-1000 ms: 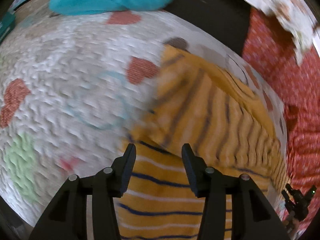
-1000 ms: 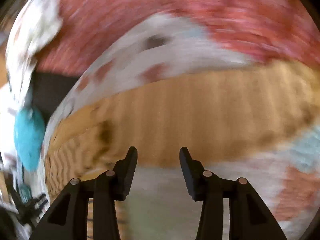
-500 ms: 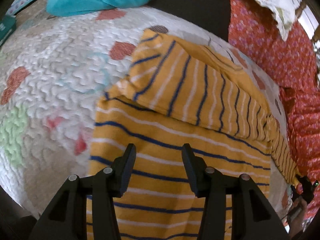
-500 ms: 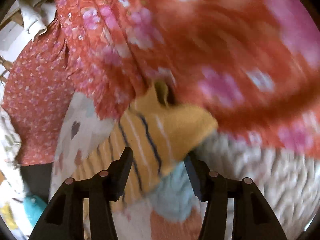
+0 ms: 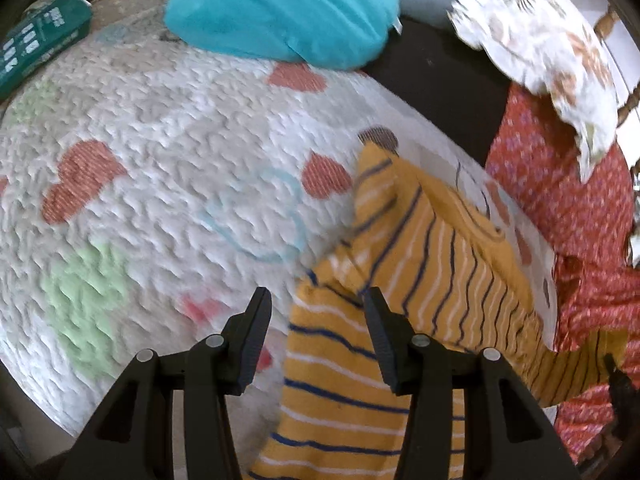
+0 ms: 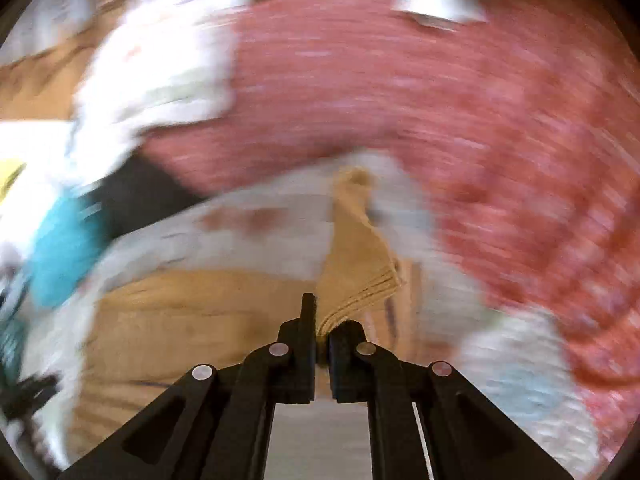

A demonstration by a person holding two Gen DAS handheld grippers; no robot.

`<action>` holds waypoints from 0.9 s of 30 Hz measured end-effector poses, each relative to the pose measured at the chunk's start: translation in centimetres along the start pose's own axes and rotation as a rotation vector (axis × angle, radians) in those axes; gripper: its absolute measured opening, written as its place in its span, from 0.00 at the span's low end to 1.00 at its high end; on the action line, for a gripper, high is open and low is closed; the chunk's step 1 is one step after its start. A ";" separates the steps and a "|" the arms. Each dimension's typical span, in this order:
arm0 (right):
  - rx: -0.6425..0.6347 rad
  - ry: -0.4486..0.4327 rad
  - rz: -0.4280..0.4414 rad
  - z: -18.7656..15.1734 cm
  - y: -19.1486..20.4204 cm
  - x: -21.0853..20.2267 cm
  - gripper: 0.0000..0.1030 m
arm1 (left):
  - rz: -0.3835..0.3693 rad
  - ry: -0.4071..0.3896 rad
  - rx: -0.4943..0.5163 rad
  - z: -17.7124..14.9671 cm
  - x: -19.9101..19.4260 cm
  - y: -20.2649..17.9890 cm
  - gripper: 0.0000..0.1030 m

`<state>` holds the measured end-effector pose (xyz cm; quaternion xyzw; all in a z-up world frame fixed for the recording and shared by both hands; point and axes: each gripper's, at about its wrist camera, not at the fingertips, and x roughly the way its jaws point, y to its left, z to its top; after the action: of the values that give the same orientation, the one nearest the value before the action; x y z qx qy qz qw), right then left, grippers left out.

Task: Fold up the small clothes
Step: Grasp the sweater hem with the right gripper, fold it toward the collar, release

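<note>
A yellow top with dark blue and white stripes (image 5: 440,280) lies partly folded on a white quilt (image 5: 160,160) printed with hearts. My left gripper (image 5: 316,312) hovers over the top's left edge, jaws apart, with the cloth lying under them and nothing pinched. The right wrist view is badly blurred. There my right gripper (image 6: 322,320) is shut on a corner of the yellow top (image 6: 360,256), which rises from the quilt in a taut fold up to the jaws.
A teal cushion (image 5: 280,8) sits at the quilt's far edge, with a green box (image 5: 36,44) at the far left. A red floral cloth (image 5: 568,200) is heaped on the right, and a white patterned cloth (image 5: 540,28) lies above it.
My right gripper has closed on a corner of the yellow top and lifted it. My left gripper has shifted left, so the top now lies more to its right.
</note>
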<state>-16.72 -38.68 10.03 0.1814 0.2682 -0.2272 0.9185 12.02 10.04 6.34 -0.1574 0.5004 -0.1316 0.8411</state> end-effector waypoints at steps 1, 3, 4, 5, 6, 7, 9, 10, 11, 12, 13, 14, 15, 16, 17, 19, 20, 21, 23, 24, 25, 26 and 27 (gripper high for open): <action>-0.039 0.012 0.066 0.0 3.5 0.5 0.05 | -0.002 -0.011 -0.011 0.4 -0.4 0.5 0.46; -0.087 0.050 0.177 0.0 9.3 2.2 0.05 | -0.011 -0.024 -0.046 1.1 -1.0 1.8 0.48; -0.107 0.074 0.224 -0.3 12.3 3.4 0.05 | -0.012 -0.028 -0.059 1.3 -1.3 2.3 0.49; -0.129 0.100 0.262 -0.7 15.2 4.6 0.05 | -0.012 -0.031 -0.081 1.6 -1.4 3.0 0.49; -0.155 0.124 0.287 -1.2 18.0 5.9 0.05 | -0.013 -0.032 -0.097 1.9 -1.5 3.6 0.49; -0.181 0.147 0.307 -1.9 20.5 7.2 0.05 | -0.015 -0.032 -0.121 2.3 -1.6 4.4 0.49; -0.211 0.201 0.352 -3.5 25.0 9.6 0.05 | -0.009 -0.029 -0.163 2.8 -1.5 5.7 0.49; -0.224 0.231 0.365 -4.5 26.9 11.1 0.05 | -0.009 -0.025 -0.180 3.0 -1.5 6.2 0.49; -0.243 0.253 0.367 -5.4 28.5 11.9 0.05 | -0.012 -0.020 -0.196 3.1 -1.4 6.7 0.49; -0.273 0.272 0.361 -6.3 30.0 13.1 0.05 | -0.018 -0.014 -0.211 3.2 -1.3 7.1 0.49; -0.304 0.293 0.356 -7.3 31.5 14.2 0.05 | -0.023 -0.007 -0.222 3.4 -1.2 7.4 0.50; -0.325 0.319 0.361 -8.2 32.6 15.3 0.05 | -0.024 -0.002 -0.230 3.5 -1.0 7.7 0.50; -0.339 0.337 0.358 -9.2 33.1 15.6 0.05 | -0.025 0.003 -0.236 3.6 -0.9 7.9 0.50; -0.351 0.352 0.353 -9.9 33.5 16.5 0.05 | -0.028 0.010 -0.240 3.7 -0.7 8.0 0.50; -0.363 0.364 0.350 -10.4 34.1 17.1 0.05 | -0.032 0.018 -0.242 3.8 -0.5 8.0 0.50; -0.377 0.380 0.345 -11.2 34.7 18.2 0.05 | -0.044 0.030 -0.245 3.9 -0.2 7.9 0.50; -0.384 0.385 0.346 -11.4 34.8 18.5 0.06 | -0.049 0.035 -0.244 4.0 0.0 7.7 0.50; -0.393 0.393 0.353 -11.7 34.8 18.8 0.09 | -0.051 0.037 -0.242 4.0 0.2 7.5 0.50; -0.405 0.408 0.367 -12.0 34.9 19.1 0.11 | -0.051 0.042 -0.232 4.1 0.4 7.0 0.50; -0.405 0.415 0.377 -12.0 35.0 19.1 0.15 | -0.048 0.042 -0.228 4.1 0.5 6.8 0.50; -0.397 0.425 0.399 -12.0 35.1 19.1 0.19 | -0.045 0.043 -0.225 4.1 0.6 6.6 0.50; -0.386 0.436 0.424 -11.9 35.2 19.0 0.29 | -0.041 0.043 -0.227 4.0 0.7 6.6 0.50; -0.370 0.450 0.462 -12.0 35.3 18.8 0.36 | -0.038 0.044 -0.232 4.0 0.8 6.6 0.50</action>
<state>10.66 -9.86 -2.79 0.1135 0.4518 0.0840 0.8809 16.37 16.30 4.86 -0.2602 0.5274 -0.0924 0.8035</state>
